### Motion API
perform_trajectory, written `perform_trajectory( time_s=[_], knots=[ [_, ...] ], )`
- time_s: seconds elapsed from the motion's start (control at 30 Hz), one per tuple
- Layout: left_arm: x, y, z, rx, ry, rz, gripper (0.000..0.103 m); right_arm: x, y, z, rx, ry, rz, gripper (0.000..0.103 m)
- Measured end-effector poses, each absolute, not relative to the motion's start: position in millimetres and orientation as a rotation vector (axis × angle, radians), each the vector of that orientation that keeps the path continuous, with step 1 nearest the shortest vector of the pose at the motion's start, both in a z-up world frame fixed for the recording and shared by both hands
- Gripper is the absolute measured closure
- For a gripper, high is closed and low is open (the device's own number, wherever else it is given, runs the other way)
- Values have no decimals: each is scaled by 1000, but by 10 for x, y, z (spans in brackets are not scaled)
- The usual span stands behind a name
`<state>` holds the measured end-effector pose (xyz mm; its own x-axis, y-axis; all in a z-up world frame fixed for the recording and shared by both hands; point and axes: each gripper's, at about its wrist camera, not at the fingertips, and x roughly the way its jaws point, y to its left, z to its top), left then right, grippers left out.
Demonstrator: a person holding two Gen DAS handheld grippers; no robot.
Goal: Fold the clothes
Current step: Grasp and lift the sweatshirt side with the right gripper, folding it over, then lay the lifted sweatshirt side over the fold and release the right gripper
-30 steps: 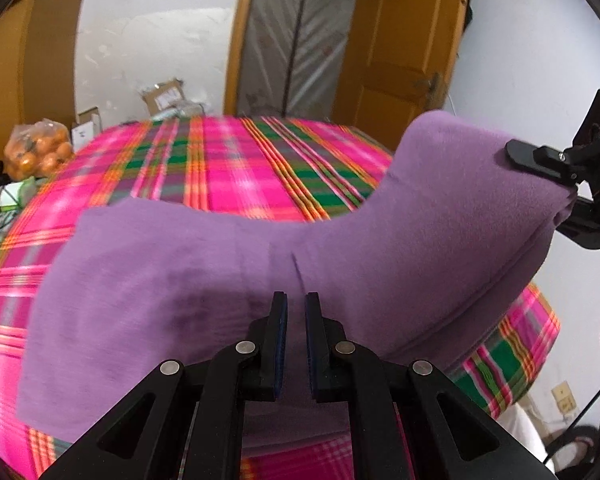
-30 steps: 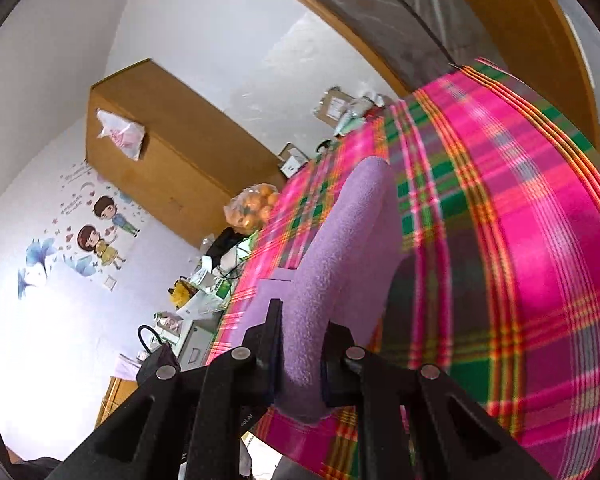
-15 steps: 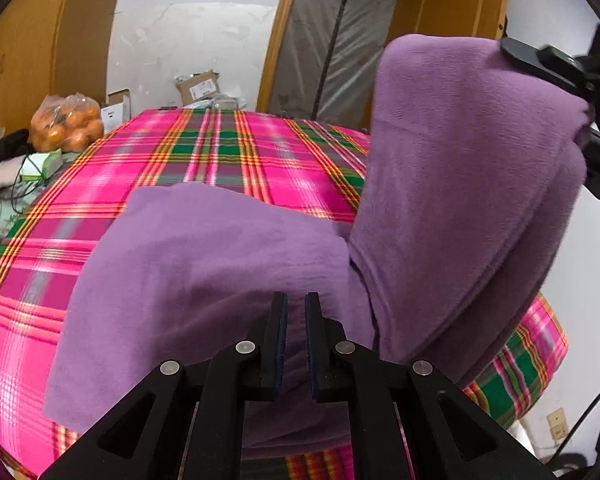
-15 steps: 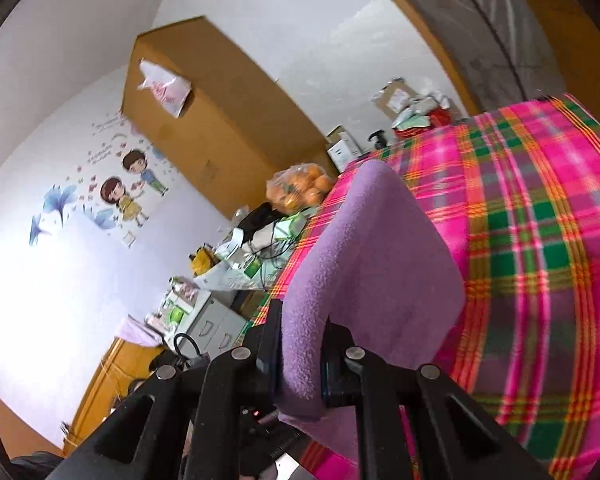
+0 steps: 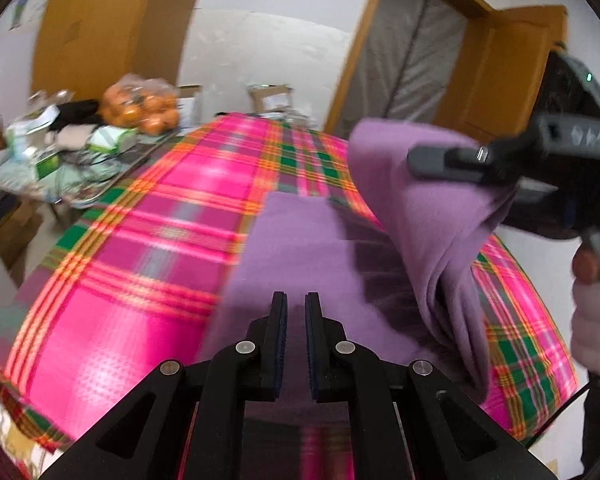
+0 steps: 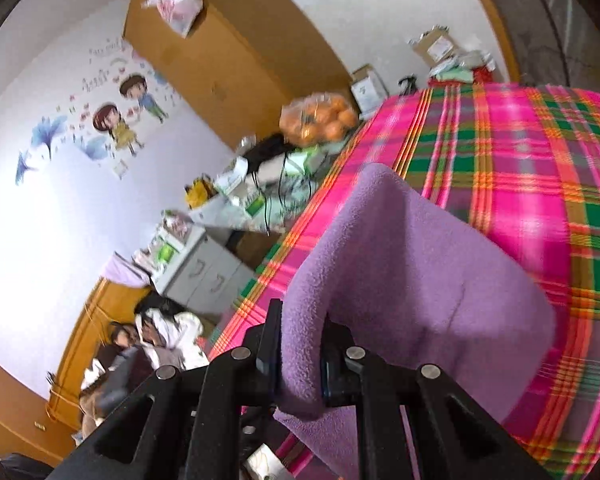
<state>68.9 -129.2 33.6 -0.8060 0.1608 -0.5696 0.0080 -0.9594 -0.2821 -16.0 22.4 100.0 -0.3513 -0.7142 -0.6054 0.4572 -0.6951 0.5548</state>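
Observation:
A purple fleece garment [image 5: 300, 248] lies on the table with the pink plaid cloth [image 5: 140, 240]. My right gripper [image 6: 300, 344] is shut on one end of the garment [image 6: 400, 272] and holds it lifted above the table; in the left wrist view it shows at the right [image 5: 460, 160], with the fleece hanging from it in a fold. My left gripper [image 5: 296, 312] hovers over the flat part of the garment, its jaws nearly together with a narrow gap and nothing between them.
A bag of oranges [image 5: 140, 104] and clutter stand on a side table at the left [image 5: 60, 152]. Cardboard boxes [image 5: 272, 96] sit by the far wall. A wooden door [image 5: 500, 72] is at the back right. A white drawer unit [image 6: 204, 276] stands beside the table.
My right gripper has carried the lifted end of the garment leftward over the flat part. My left gripper has swung left, bringing more of the plaid cloth into view.

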Motion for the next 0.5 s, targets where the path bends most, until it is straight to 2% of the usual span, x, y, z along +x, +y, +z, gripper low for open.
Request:
perform_trajectory(
  time_s=[0.07, 0.2, 0.33, 0.47, 0.5],
  knots=[
    [734, -1409, 324, -949, -445, 2901, 94, -218, 60, 855, 1171, -346, -2062, 84],
    [822, -1645, 300, -957, -498, 2942, 94, -318, -169, 520, 1264, -328, -2005, 73],
    [857, -1816, 334, -928, -548, 2956, 94, -255, -191, 486, 1245, -354, -1969, 68],
    [896, -1834, 475, -829, -625, 2914, 70, -166, 10, 646, 1139, -444, -1943, 68],
    [893, -1823, 515, -807, -643, 2897, 69, -139, 69, 681, 1117, -461, -1948, 68]
  ],
)
